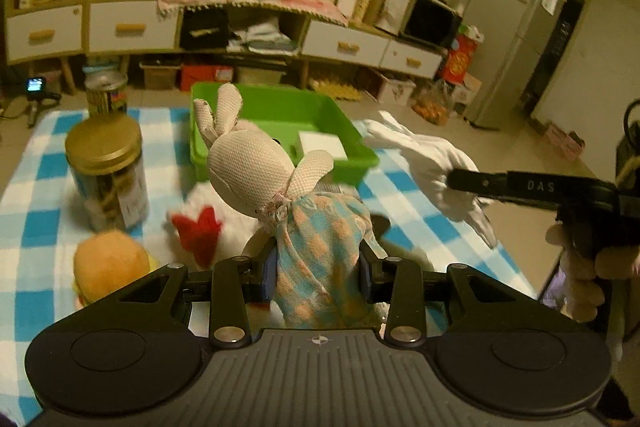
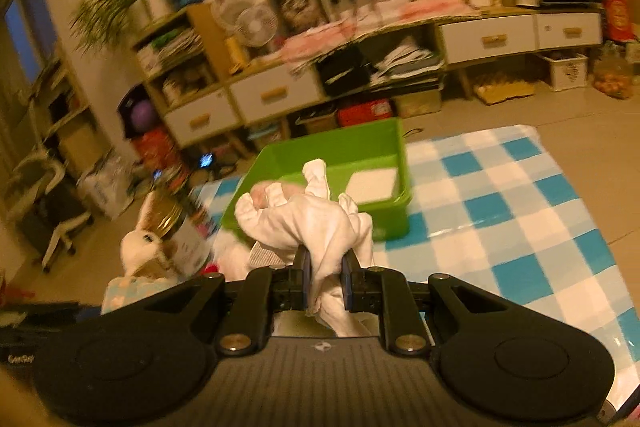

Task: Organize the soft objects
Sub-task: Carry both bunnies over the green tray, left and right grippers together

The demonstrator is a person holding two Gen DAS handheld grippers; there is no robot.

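Both grippers loaded, raised over checkered bench.
Left hand-held gripper clamps rabbit doll by its dress; right hand-held gripper pinches white glove, near green bin.

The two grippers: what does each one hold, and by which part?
The left gripper holds the rabbit doll by its checkered dress, at the lower body. The right gripper holds the white glove by its bunched cuff end, fingers pointing away.

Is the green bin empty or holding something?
Not empty: a white block lies inside the green bin.
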